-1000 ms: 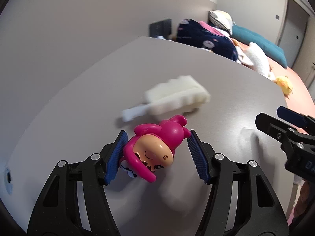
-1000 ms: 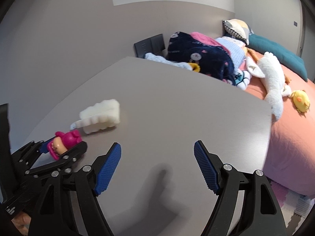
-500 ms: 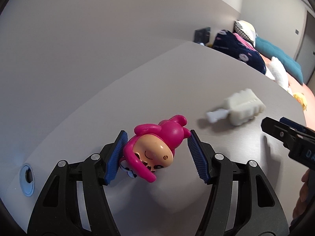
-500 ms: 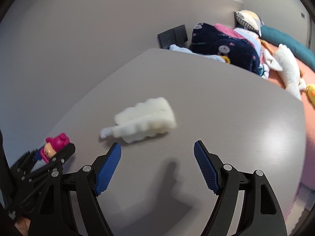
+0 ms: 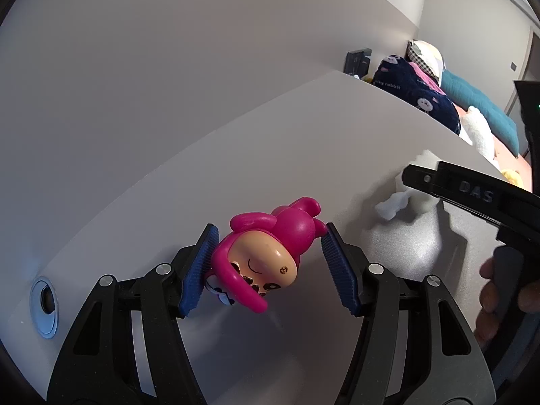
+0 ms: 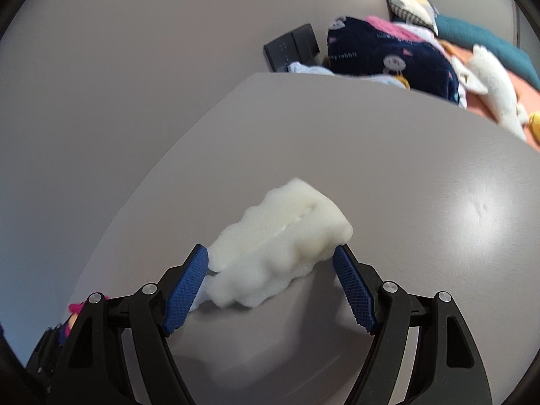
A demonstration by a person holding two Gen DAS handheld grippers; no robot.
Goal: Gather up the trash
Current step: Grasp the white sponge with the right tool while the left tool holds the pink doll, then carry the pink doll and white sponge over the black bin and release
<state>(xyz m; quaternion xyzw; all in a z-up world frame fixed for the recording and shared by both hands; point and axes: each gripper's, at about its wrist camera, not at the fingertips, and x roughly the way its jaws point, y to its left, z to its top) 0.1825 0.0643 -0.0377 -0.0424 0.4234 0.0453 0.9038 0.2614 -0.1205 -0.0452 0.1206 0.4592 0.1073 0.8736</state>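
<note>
My left gripper point(image 5: 268, 263) is shut on a pink toy figure point(image 5: 270, 253) with long ears, held between the blue pads above the grey table point(image 5: 236, 155). A white foam piece point(image 6: 280, 243) lies on the table point(image 6: 422, 175). My right gripper point(image 6: 270, 276) is open, with its blue pads on either side of the foam piece's near end. In the left wrist view the foam piece point(image 5: 395, 202) is partly hidden behind the black body of the right gripper. The pink toy point(image 6: 72, 314) shows at the lower left of the right wrist view.
A round cable grommet point(image 5: 44, 300) sits in the table at the left. A grey wall runs along the table's far side. Beyond the table's end is a bed point(image 6: 519, 87) with a dark blue blanket point(image 6: 388, 57), plush toys and pillows. A black box point(image 6: 293, 47) stands by the wall.
My right gripper has moved left and forward, and its open pads now straddle the foam piece. My left gripper has swung left with the pink toy still held.
</note>
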